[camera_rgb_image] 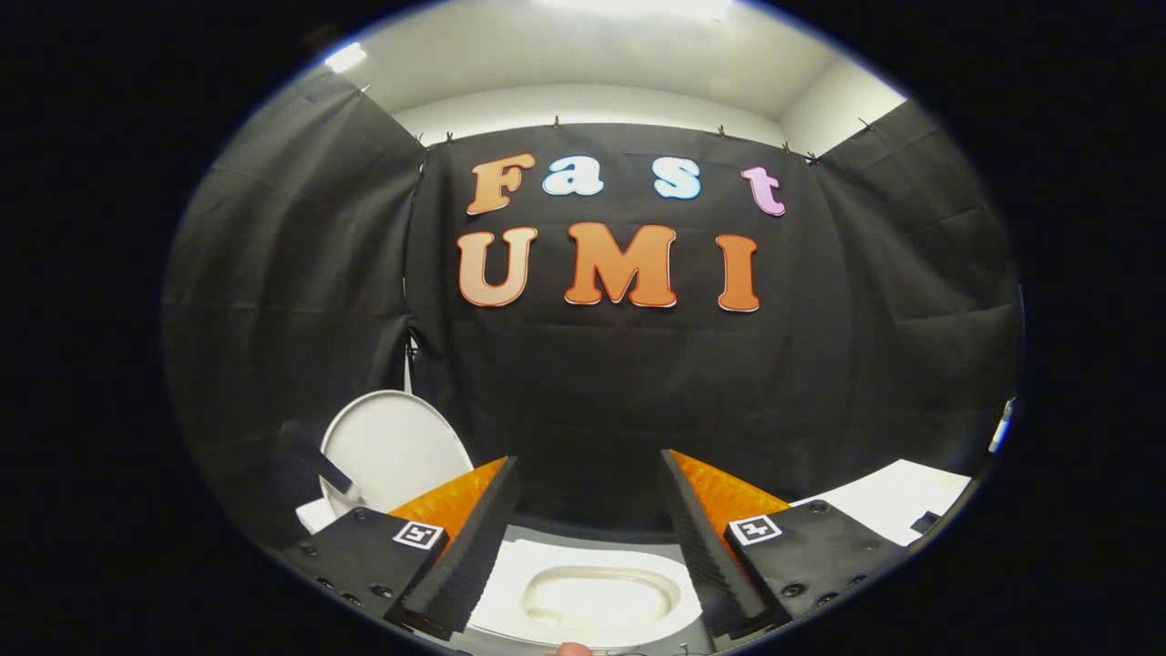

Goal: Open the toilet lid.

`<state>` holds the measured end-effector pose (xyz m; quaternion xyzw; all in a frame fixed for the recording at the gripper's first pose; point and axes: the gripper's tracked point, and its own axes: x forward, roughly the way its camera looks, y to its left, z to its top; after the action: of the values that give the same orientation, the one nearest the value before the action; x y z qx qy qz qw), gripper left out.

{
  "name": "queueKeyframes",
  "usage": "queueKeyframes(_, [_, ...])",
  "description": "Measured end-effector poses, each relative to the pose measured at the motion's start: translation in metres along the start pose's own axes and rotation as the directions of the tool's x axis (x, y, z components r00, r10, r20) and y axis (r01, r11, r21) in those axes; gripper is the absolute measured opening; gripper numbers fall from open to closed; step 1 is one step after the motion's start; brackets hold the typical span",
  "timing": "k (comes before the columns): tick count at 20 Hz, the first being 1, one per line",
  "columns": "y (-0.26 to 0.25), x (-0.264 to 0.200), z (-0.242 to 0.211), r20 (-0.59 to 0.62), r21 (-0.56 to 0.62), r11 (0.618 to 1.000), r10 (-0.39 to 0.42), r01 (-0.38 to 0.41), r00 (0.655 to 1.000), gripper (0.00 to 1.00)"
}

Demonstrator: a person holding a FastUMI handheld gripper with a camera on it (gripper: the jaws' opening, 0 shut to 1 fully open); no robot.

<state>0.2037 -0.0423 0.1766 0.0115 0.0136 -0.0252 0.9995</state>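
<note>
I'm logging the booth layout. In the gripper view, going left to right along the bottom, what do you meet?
Raised toilet lid → left finger → open toilet bowl, seen between the spread fingers → right finger → white surface.

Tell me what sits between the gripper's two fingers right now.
In the gripper view, the open gripper grips nothing; below, between its fingers, lie the white toilet seat and bowl opening. The raised toilet lid stands beyond the left finger.
</note>
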Motion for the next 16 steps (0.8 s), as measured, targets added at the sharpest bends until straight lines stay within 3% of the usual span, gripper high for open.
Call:
queueKeyframes(7, [-0.044, -0.042, -0.039, -0.005, -0.053, 0.999, 0.010, -0.010, 1.000, 0.98])
queueKeyframes(16, [-0.075, -0.096, -0.055, 0.032, 0.047, 0.999, -0.014, 0.012, 0.999, 0.98])
